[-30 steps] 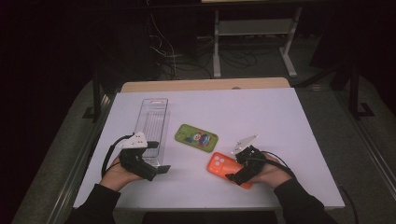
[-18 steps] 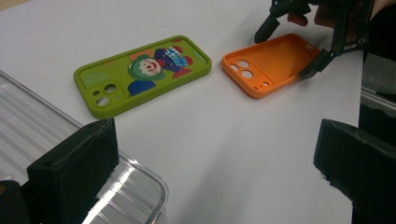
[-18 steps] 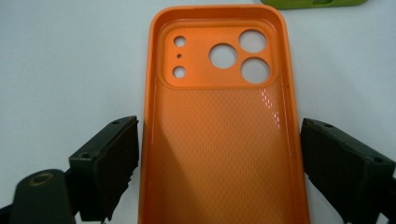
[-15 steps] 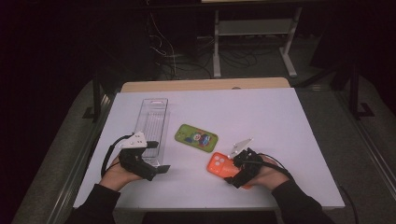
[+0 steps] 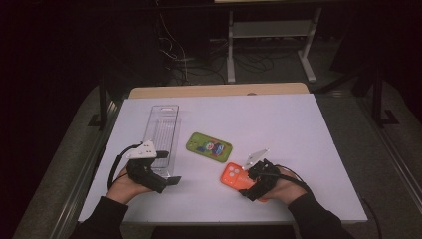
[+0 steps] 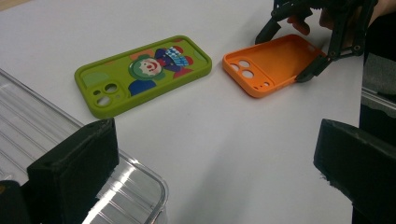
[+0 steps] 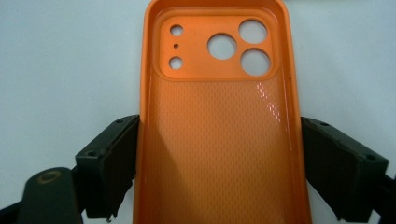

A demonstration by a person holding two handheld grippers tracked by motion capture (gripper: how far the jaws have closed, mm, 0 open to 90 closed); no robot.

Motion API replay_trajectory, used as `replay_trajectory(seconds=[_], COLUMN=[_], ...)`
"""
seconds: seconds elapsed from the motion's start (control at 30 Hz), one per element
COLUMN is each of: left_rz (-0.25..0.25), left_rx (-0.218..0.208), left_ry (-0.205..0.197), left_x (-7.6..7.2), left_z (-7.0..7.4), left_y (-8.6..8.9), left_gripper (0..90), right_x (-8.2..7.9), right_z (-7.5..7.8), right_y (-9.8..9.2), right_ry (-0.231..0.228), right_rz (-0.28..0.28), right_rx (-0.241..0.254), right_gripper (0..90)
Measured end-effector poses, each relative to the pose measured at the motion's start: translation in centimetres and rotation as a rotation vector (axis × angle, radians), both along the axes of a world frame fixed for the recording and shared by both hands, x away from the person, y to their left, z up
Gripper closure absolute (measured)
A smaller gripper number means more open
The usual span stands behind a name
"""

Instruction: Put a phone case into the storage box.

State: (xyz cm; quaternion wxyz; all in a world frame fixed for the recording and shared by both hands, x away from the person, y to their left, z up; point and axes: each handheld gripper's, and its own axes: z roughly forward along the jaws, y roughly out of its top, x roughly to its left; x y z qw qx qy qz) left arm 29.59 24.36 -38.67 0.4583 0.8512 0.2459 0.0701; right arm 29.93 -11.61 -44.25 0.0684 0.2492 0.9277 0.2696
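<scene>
An orange phone case (image 5: pixel 231 175) lies hollow side up on the white table (image 5: pixel 298 129), camera holes away from my right hand. My right gripper (image 5: pixel 246 181) straddles its near half. In the right gripper view both pads (image 7: pixel 109 163) lie against the long sides of the case (image 7: pixel 219 140), and the jaws have just been closing on it. The left gripper view shows that gripper (image 6: pixel 286 55) on the case (image 6: pixel 271 63). A green clown-print case (image 5: pixel 209 148) lies flat to its left. My left gripper (image 5: pixel 169 167) stands open at the near end of a clear tray (image 5: pixel 161 130).
The clear tray's corner (image 6: pixel 140 186) lies under one jaw of my left gripper (image 6: pixel 215 158), with the green case (image 6: pixel 140 74) beyond it. A wooden edge (image 5: pixel 219 90) runs behind the table, with cables and a metal stand (image 5: pixel 268 30) on the dark floor farther back.
</scene>
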Motion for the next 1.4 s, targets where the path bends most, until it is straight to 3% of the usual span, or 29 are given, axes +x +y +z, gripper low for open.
replay_trajectory(seconds=[0.3,0.73,1.1,1.4], left_rz=[-0.014,-0.028,-0.106,-0.196], left_rx=[-0.002,-0.028,0.011,0.034], left_ry=[-0.004,0.001,-0.004,-0.005], left_x=[0.2,1.0,1.9,2.8], left_z=[0.3,1.1,1.8,2.7], left_y=[-0.1,-1.3,-3.1,-4.9], left_gripper=[0.0,0.0,0.0,0.0], right_x=[0.3,1.5,2.9,3.7], right_z=[0.3,2.4,4.2,5.8], right_y=[-0.5,-2.0,-2.3,-1.8], right_ry=[0.02,-0.006,0.006,-0.013], right_rz=[0.021,0.043,0.088,0.175], right_rx=[0.01,0.039,0.052,0.038], right_gripper=[15.1,15.1,15.1,15.0])
